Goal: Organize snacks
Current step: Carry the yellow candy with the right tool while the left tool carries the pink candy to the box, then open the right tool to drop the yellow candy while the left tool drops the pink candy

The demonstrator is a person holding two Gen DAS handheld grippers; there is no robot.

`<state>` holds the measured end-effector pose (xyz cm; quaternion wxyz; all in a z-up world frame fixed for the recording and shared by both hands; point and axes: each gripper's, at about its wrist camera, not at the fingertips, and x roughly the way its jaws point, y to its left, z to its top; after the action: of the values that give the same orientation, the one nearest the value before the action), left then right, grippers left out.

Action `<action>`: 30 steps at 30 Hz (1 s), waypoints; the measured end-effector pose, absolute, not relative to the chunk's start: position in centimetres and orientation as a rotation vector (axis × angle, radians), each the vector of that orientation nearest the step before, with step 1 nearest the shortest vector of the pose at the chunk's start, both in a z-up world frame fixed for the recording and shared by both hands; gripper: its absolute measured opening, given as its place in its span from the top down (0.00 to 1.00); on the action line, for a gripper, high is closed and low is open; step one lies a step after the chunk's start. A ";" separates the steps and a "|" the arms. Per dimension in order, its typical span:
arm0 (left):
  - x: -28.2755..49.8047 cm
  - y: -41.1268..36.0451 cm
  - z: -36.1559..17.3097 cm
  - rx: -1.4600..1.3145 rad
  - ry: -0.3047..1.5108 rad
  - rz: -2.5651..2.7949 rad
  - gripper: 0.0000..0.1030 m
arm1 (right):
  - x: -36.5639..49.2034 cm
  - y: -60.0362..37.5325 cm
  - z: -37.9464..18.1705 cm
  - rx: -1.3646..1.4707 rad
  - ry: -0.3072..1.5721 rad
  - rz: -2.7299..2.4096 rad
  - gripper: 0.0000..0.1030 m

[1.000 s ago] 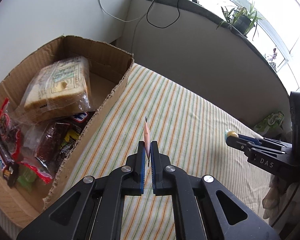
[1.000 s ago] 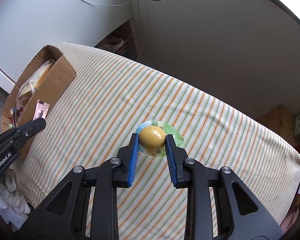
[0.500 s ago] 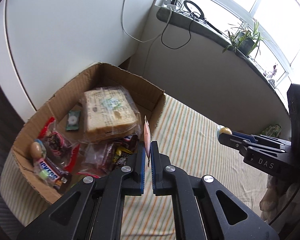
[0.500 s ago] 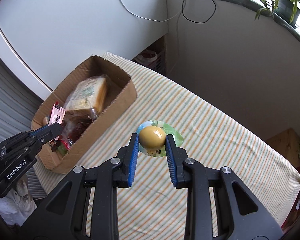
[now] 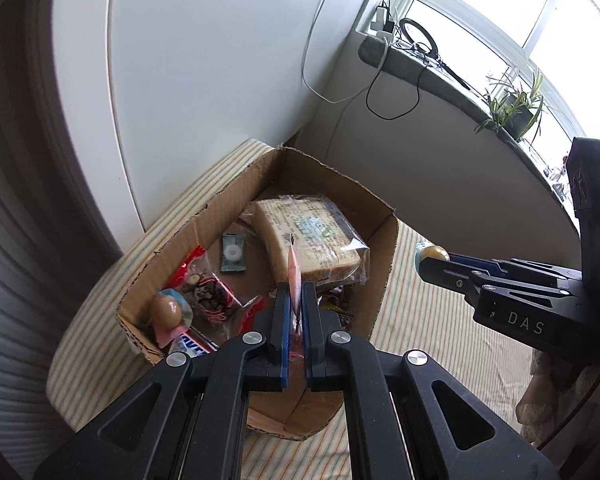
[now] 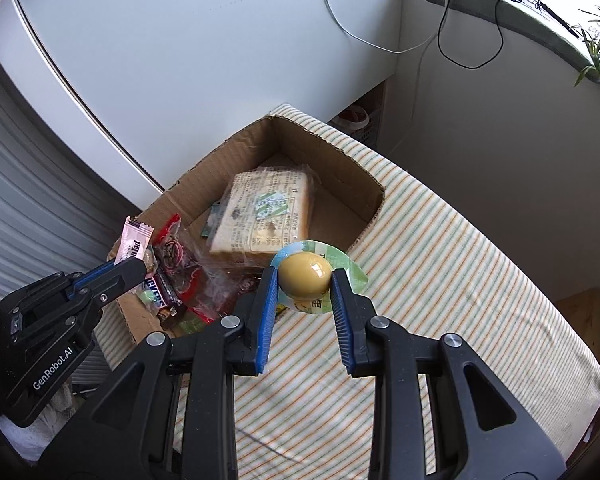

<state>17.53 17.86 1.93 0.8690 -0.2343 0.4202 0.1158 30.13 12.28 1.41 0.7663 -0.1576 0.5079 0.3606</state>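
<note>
An open cardboard box [image 5: 384, 248] [image 6: 342, 172] stands on the striped cloth, holding a wrapped bread loaf [image 5: 312, 236] [image 6: 268, 212], chocolate bars, red packets and a packed egg [image 5: 167, 311]. My left gripper [image 5: 295, 296] is shut on a thin pink sachet [image 5: 294, 268] [image 6: 134, 240], held edge-on above the box's near end. In the right wrist view the left gripper [image 6: 130, 260] hangs over the box's left corner. My right gripper [image 6: 305, 278] [image 5: 428, 258] is shut on a yellow egg in a green-blue pack [image 6: 305, 274], above the box's right wall.
The striped tablecloth [image 6: 460, 280] runs off to the right of the box. A white wall and a ribbed shutter [image 5: 12, 320] stand close behind the box. Cables [image 5: 376, 92] hang from a window ledge with a potted plant [image 5: 516, 108].
Both grippers have travelled from over the striped cloth to above the cardboard box, rising a little, each still gripping its snack. The box now lies under and ahead of them.
</note>
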 end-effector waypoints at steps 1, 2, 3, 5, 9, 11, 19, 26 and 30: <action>17.5 18.1 1.9 -0.491 0.879 0.244 0.96 | 30.1 12.7 1.3 -0.340 1.107 0.787 0.73; 17.4 18.3 1.9 -0.491 0.878 0.244 0.96 | 30.0 13.0 1.3 -0.340 1.109 0.791 0.73; 17.3 18.5 1.9 -0.491 0.877 0.246 0.96 | 30.0 13.4 1.2 -0.340 1.110 0.795 0.73; 17.2 18.9 1.9 -0.492 0.877 0.250 0.96 | 29.9 14.0 1.1 -0.340 1.111 0.801 0.72; 17.2 19.5 1.8 -0.494 0.885 0.250 0.96 | 29.7 14.9 1.0 -0.346 1.106 0.813 0.72; 17.0 19.6 1.9 -0.487 0.884 0.257 0.93 | 29.6 15.2 0.9 -0.343 1.106 0.817 0.72; 16.4 19.8 2.5 -0.497 0.873 0.270 0.86 | 28.9 14.5 2.1 -0.327 1.097 0.825 0.72; 15.1 19.6 4.1 -0.501 0.869 0.286 0.86 | 27.6 12.4 4.1 -0.280 1.087 0.817 0.71; 14.1 18.9 5.2 -0.479 0.875 0.291 0.83 | 26.6 10.8 5.5 -0.254 1.060 0.806 0.54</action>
<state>14.15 18.89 5.22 0.8681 -0.2291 0.4179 0.1389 26.55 10.76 5.53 0.7791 -0.1175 0.4903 0.3727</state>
